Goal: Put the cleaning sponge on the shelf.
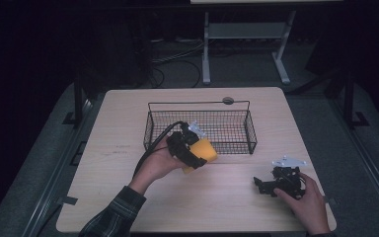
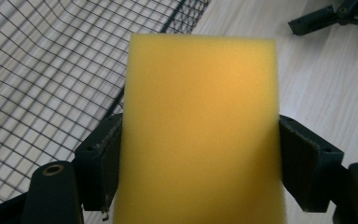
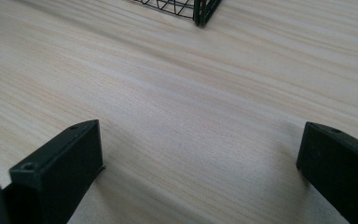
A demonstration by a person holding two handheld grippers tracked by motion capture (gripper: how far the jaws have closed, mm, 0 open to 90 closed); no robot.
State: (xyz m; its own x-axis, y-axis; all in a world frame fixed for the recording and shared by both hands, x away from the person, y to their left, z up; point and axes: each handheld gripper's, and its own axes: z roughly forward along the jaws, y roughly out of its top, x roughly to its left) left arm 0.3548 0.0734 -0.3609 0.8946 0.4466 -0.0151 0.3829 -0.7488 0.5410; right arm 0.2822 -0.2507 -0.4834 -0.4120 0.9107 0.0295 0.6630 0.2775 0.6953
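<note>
Left gripper [image 2: 200, 154] clamping unmarked yellow sponge [image 2: 200, 130], right gripper [image 3: 200, 172] wide apart, wire basket [image 1: 249, 129] nearby

I had the sponge [image 1: 203, 150] just before the wire basket's [image 1: 249, 129] near left corner (basket mid-table [image 1: 128, 148]), my right gripper [image 1: 264, 186] well apart, near right.

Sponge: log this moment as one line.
left gripper: shut on sponge, beside basket | right gripper: open, low over table | sponge not yet in basket
</note>
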